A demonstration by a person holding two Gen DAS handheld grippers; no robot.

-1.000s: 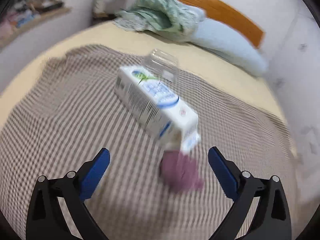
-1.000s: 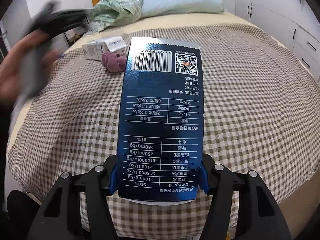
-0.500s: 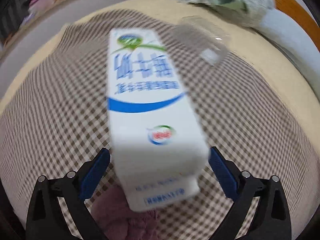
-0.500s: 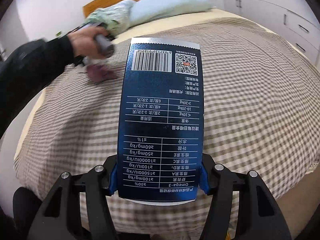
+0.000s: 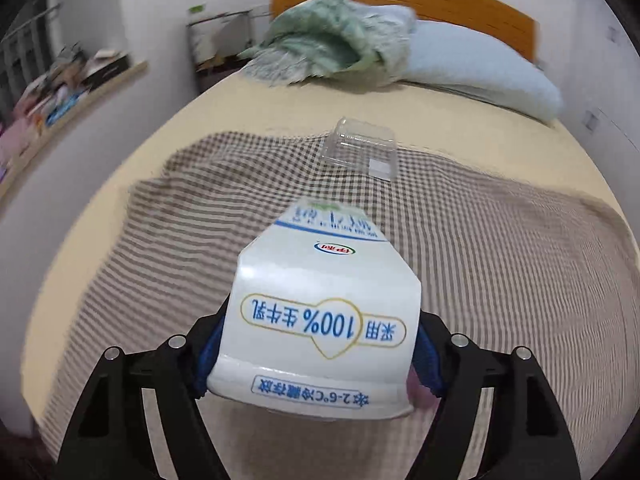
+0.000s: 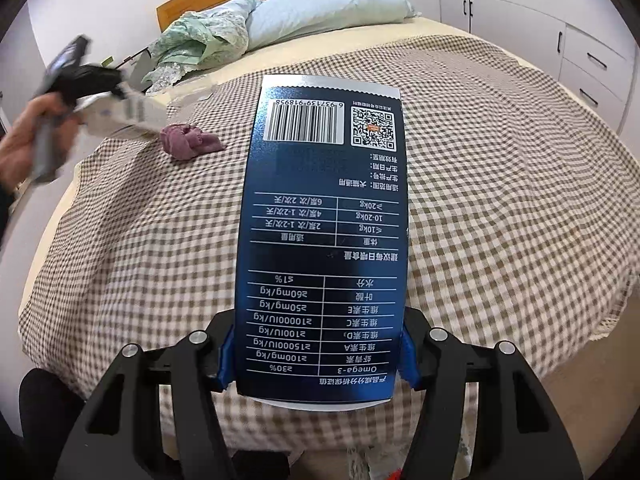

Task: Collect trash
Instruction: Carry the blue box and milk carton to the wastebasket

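A bed (image 6: 460, 52) is covered by a checked cloth (image 6: 500, 200), with a pale blue pillow (image 5: 480, 68) and a green blanket (image 5: 332, 40) at its head. A dark blue box (image 6: 324, 240) is clamped between the pads of the right claw (image 6: 318, 356), above the cloth. A white milk carton (image 5: 324, 320) is gripped by the left claw (image 5: 316, 356), whose jaws have just been closing on it. A clear plastic container (image 5: 360, 148) is seen beyond the carton on the cloth. A purple rag (image 6: 188, 142) lies left of the box.

Both wrist cameras look down, close, sharing the checked cloth (image 5: 160, 264)
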